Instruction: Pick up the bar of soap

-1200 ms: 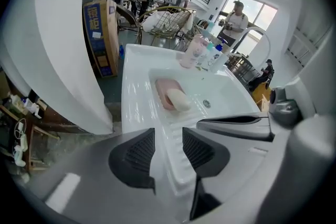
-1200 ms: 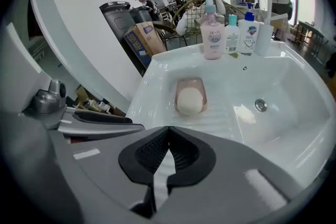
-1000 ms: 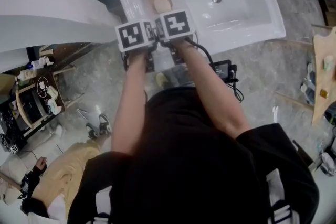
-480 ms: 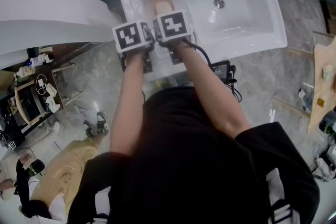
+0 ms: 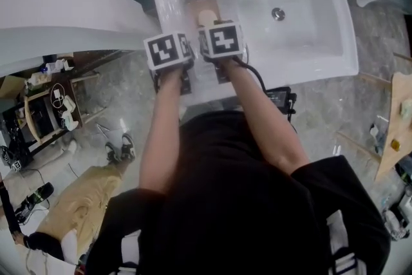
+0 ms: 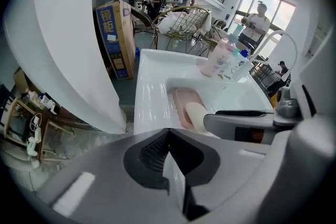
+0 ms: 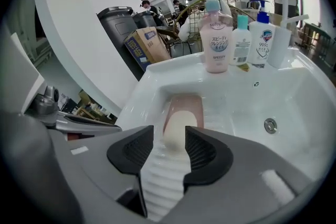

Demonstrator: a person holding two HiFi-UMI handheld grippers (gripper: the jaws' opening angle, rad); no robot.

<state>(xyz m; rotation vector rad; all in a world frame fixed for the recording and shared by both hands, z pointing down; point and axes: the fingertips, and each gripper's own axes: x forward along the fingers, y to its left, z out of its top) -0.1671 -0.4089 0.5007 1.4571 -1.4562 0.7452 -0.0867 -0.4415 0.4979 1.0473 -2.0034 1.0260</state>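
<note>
Glossy white glazed ceramic on the sink [image 5: 309, 35], hard reflections all over, ribbed ledge included. Matt, smooth cream on the bar of soap [image 7: 176, 126]. Smooth pink plastic (slight sheen) for the soap dish [image 7: 186, 102]. Polished metal at the drain [image 7: 270, 124]. Glossy plastic on the pump bottles [image 7: 215, 47], printed labels. Right gripper [image 7: 169, 150]: black ribbed matt pads [image 7: 203, 150], rubber look, in a grey matt plastic shell. Matt brown cardboard for the box [image 6: 113, 39]. Polished mottled stone on the floor [image 5: 116, 96]. Black cloth for the shirt [image 5: 244, 203].
</note>
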